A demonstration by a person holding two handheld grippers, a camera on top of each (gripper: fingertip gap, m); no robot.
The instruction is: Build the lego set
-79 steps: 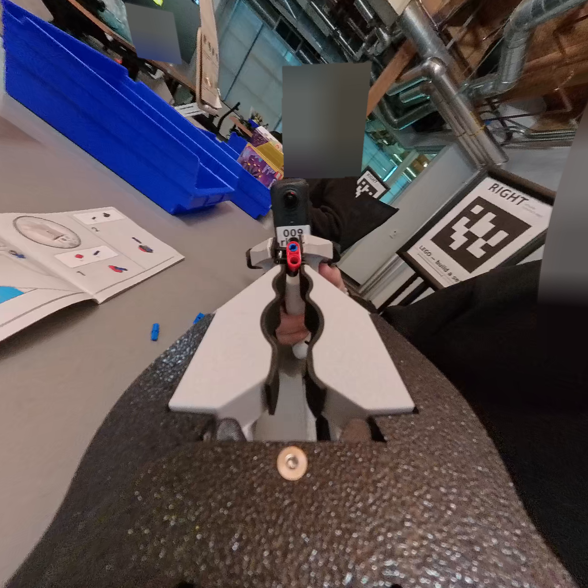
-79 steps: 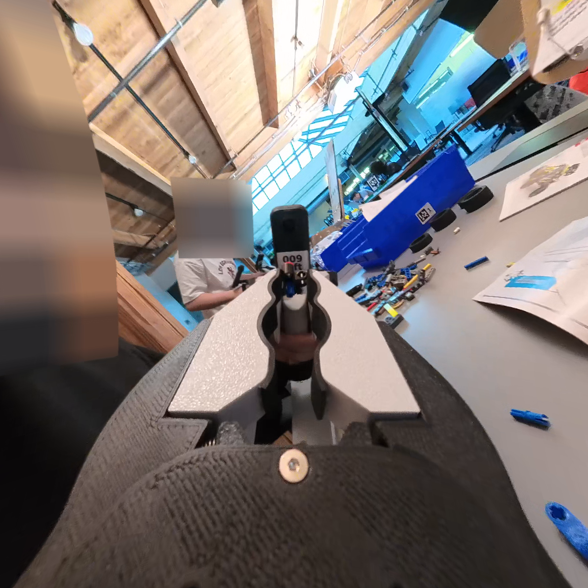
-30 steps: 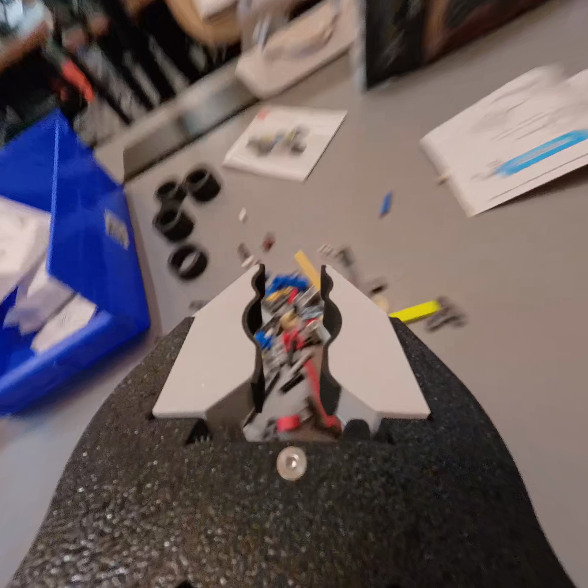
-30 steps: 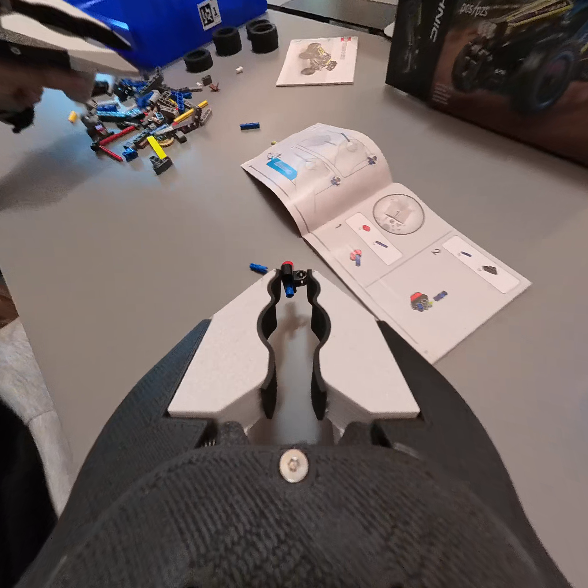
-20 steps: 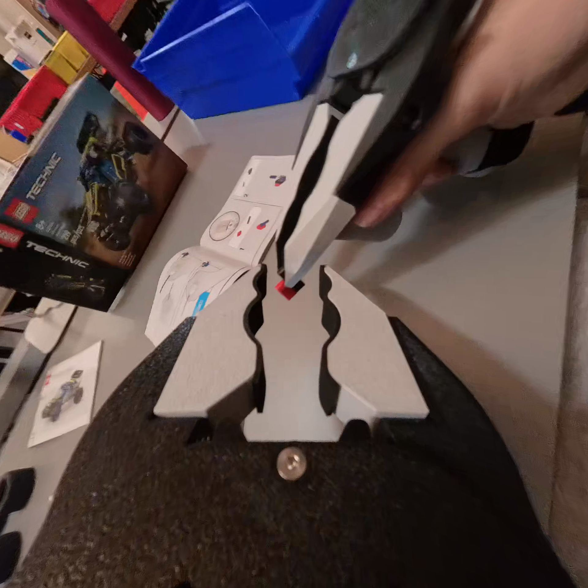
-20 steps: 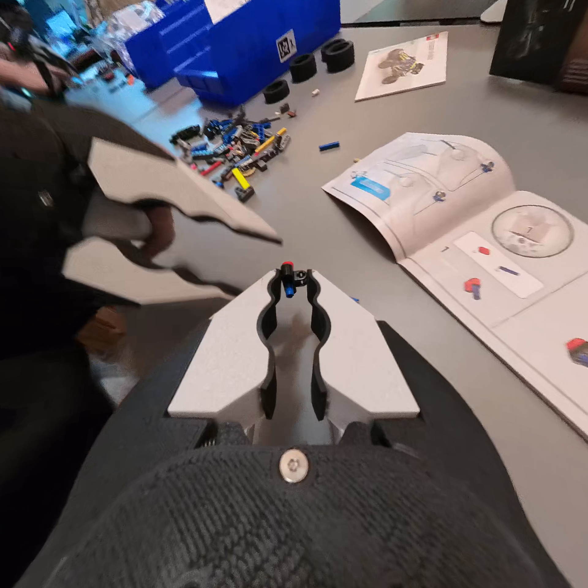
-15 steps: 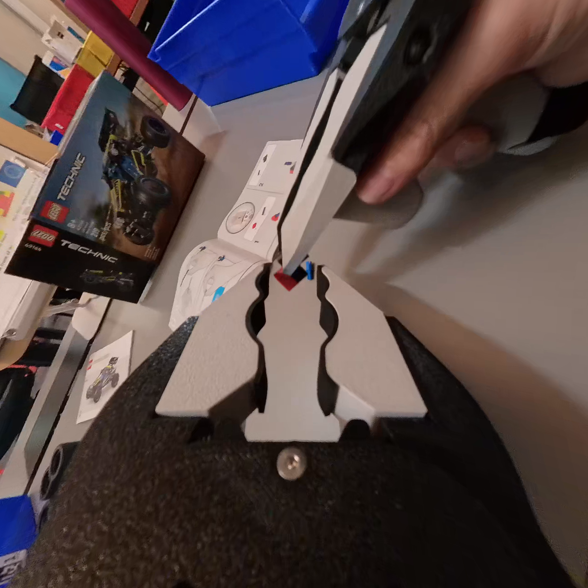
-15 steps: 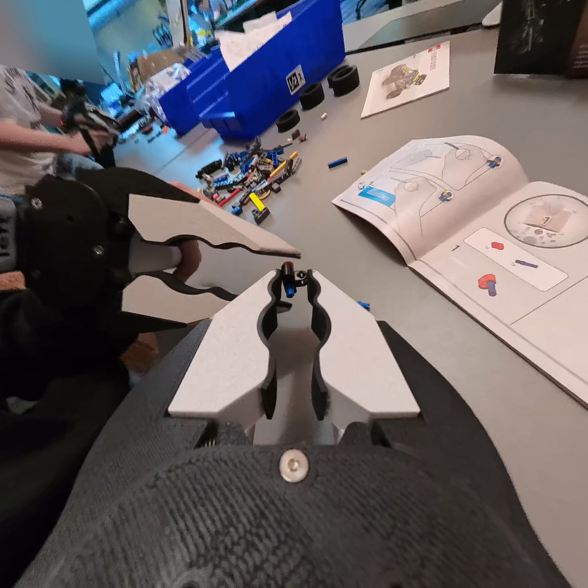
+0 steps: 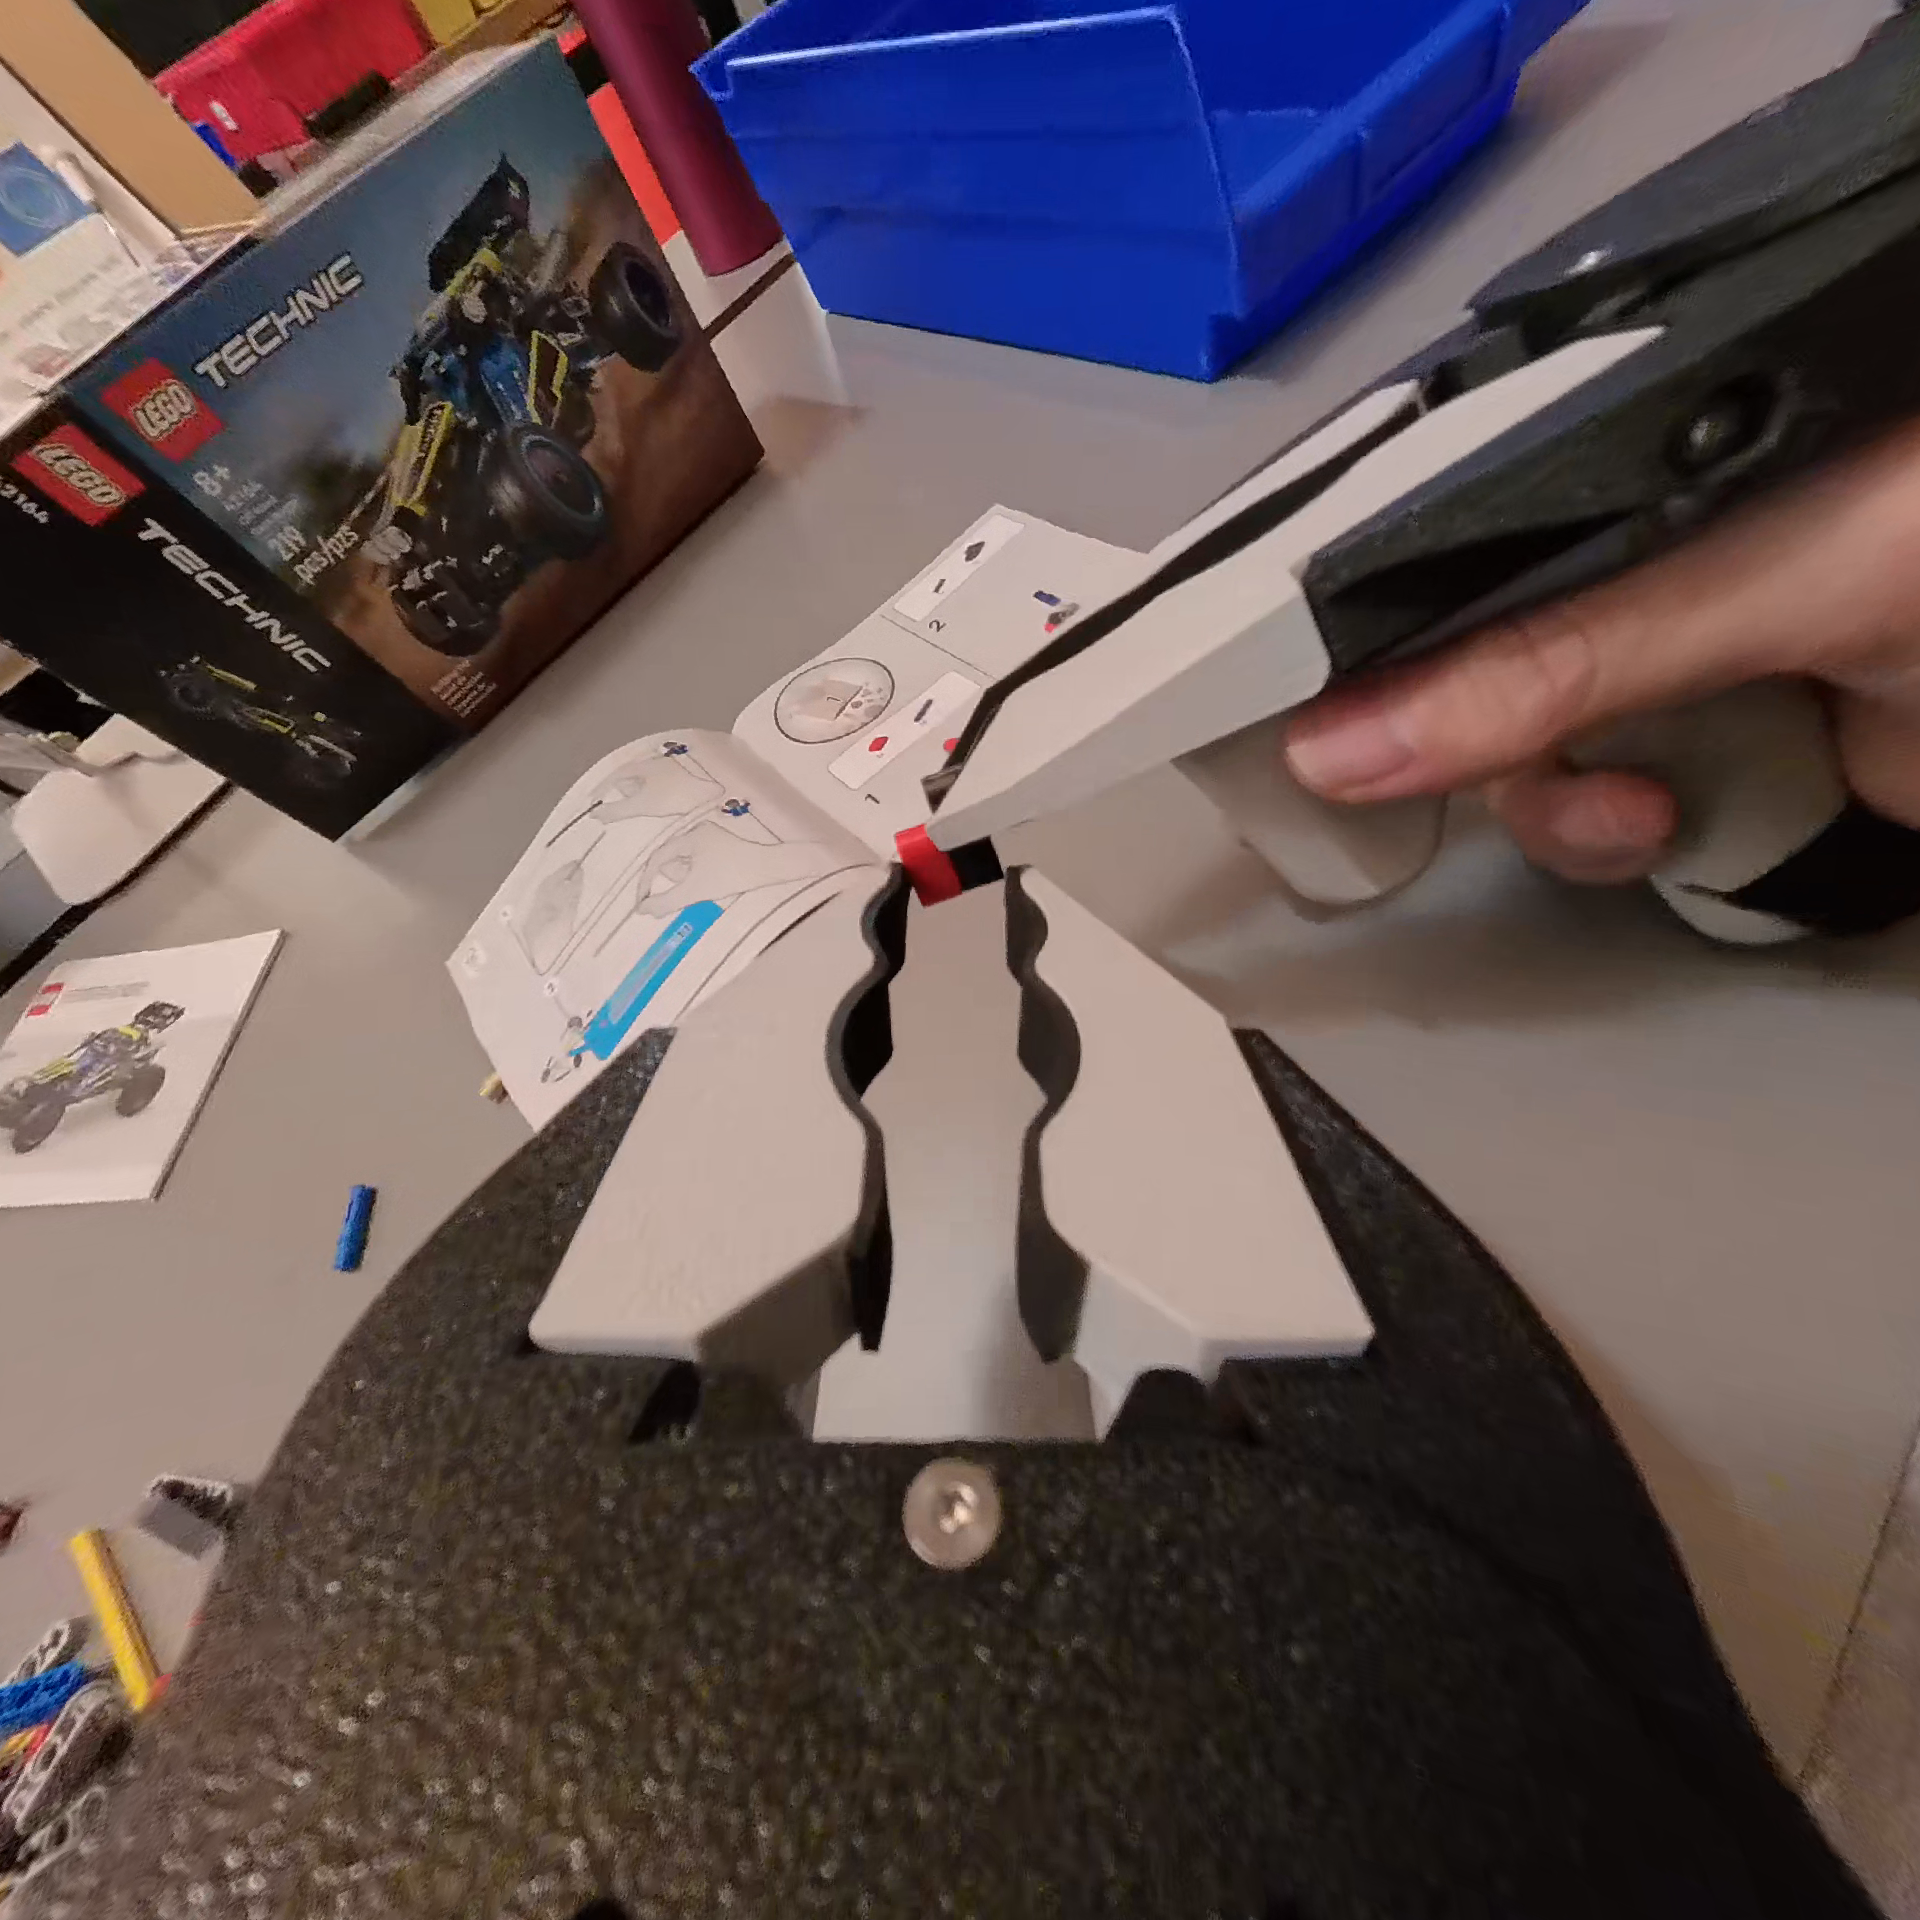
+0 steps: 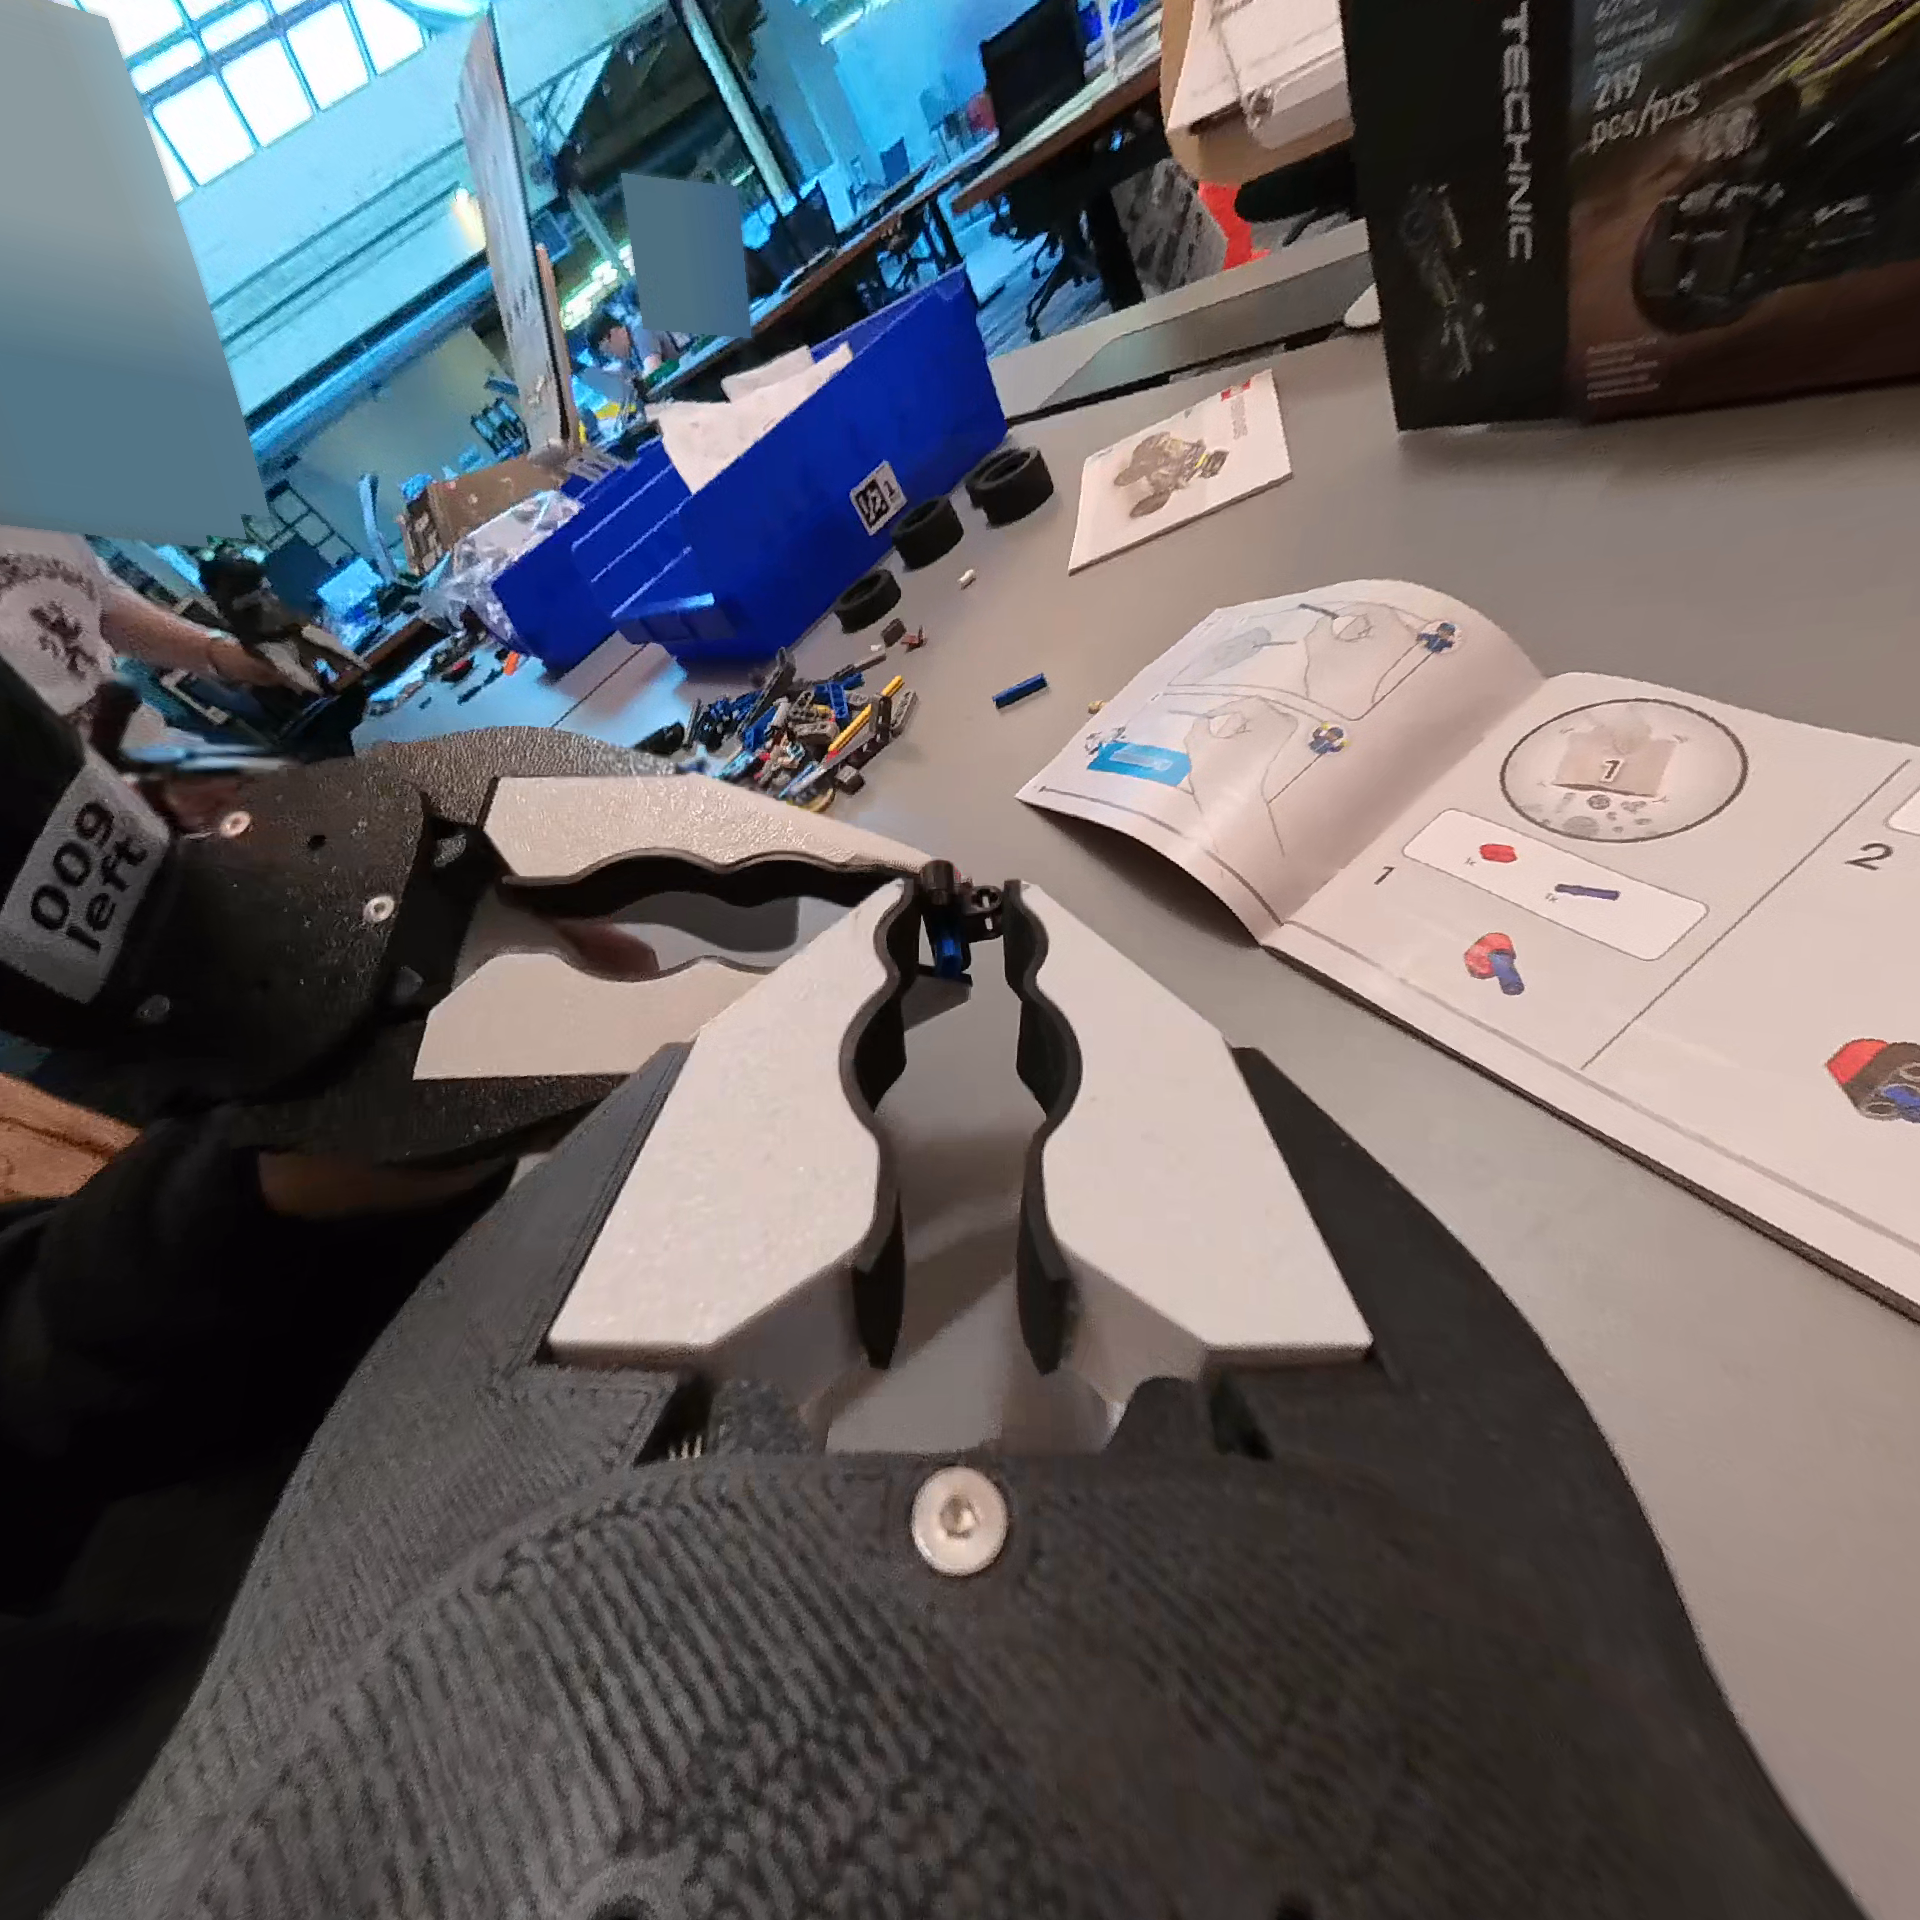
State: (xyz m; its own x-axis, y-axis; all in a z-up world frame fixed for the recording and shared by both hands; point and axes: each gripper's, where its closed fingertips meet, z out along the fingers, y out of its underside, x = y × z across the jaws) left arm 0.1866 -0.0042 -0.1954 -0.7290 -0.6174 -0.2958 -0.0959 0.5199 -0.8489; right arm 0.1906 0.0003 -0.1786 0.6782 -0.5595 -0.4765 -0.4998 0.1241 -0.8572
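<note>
My right gripper [image 10: 956, 899] is shut on a small assembly [image 10: 958, 902]: a black connector with a blue pin hanging under it. In the left wrist view the right gripper [image 9: 940, 836] reaches in from the right, held by a hand, and the assembly [image 9: 928, 878] shows a red end and a black body. My left gripper [image 9: 953, 894] is open, and the red end sits right at its fingertips, by the left one. In the right wrist view the left gripper's upper finger [image 10: 727, 821] reaches the assembly from the left, jaws apart.
The open instruction booklet [image 10: 1455, 831] lies on the grey table just beyond the grippers. A pile of loose parts [image 10: 800, 727], black tyres [image 10: 925, 530] and a blue bin [image 10: 790, 540] lie far left. The set's box [image 9: 364, 436] stands behind. A loose blue pin [image 9: 353, 1226] lies left. Less than 4 cm separates the two grippers' tips.
My left gripper swung away from the parts pile to face the right gripper and closed in. The held assembly now sits at its open fingertips. The right gripper kept its grip.
</note>
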